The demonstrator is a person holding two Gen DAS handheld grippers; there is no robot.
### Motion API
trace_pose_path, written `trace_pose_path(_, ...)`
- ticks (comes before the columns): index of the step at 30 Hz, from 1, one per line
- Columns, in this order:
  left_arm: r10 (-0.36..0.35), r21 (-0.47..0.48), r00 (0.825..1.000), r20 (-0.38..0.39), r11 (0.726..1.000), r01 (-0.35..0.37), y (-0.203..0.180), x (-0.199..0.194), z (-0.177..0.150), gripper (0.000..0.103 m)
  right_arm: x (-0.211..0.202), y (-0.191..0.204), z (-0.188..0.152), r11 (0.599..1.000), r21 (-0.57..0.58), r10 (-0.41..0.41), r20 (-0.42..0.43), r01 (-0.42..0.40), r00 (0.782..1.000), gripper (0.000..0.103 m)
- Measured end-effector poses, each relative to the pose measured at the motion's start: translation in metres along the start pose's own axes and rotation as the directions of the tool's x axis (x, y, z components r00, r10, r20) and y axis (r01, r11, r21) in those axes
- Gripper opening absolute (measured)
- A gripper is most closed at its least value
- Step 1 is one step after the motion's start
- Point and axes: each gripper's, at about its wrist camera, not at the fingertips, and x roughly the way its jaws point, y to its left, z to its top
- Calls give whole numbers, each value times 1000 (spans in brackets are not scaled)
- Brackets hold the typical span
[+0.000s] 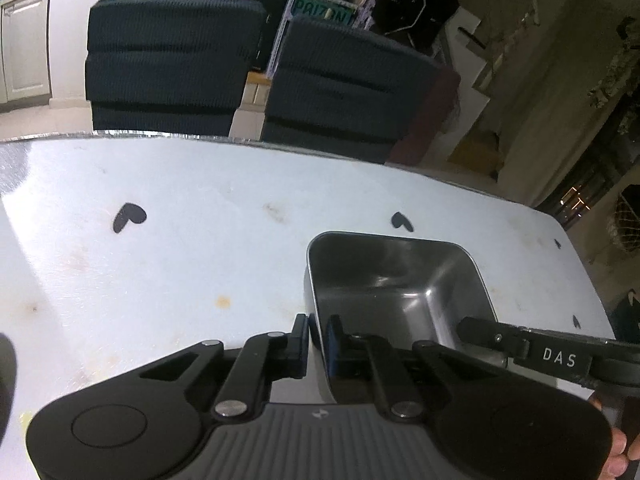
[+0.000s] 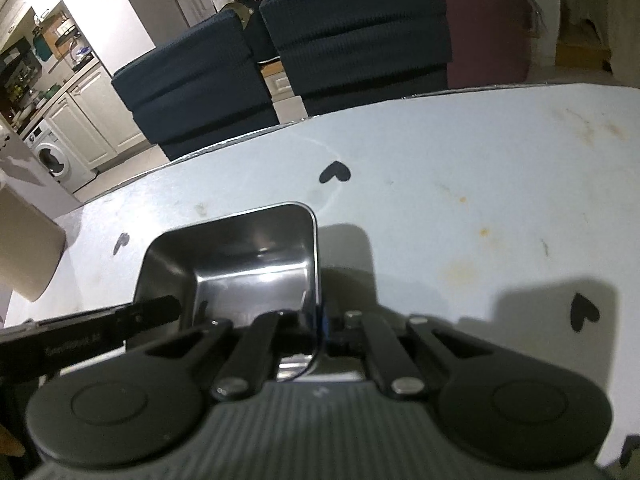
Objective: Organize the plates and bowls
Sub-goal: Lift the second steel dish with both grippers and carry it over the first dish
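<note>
A square steel bowl (image 1: pixel 400 280) (image 2: pixel 248 256) stands on the white table (image 1: pixel 160 260) (image 2: pixel 460 160). My left gripper (image 1: pixel 318 332) is shut on the bowl's left wall near the front corner, one pad outside and one inside. In the left wrist view my right gripper (image 1: pixel 476 330) reaches in from the right onto the bowl's right rim. The right wrist view shows my right gripper (image 2: pixel 320 320) shut on that thin right wall, with the left gripper (image 2: pixel 160 308) entering from the left at the opposite wall. The bowl looks empty.
Two dark blue chairs (image 1: pixel 168 64) (image 1: pixel 344 80) stand beyond the table's far edge. Small black heart marks (image 1: pixel 130 216) (image 2: pixel 336 172) dot the tabletop. A beige object (image 2: pixel 24 240) sits at the table's left side. A person's fingers (image 1: pixel 620 452) show at the lower right.
</note>
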Motion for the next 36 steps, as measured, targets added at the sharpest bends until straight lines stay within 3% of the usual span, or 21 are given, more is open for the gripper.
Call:
trace_pose_path(13,10,49,993,117,999,-15,-42,-103,-28,10,-91,8,-23,996,-73,53,101,-45,994,4)
trace_pose_path(20,-3,82,986,165,997,-11,-74,-148,-60,10,-142,3,-50,993,-111,65,154,-48,986,4)
trace_pose_path(31,-36,95,980,196,995,18,-118,-182,-130,10,-191,-25,-90,995,-80,77,196,-63,978,4)
trace_pose_path(36,-62,106,979,196,993,42,-141,-181,-142,10,-200,-35,-103,998,-54,56,214,-46,975,4)
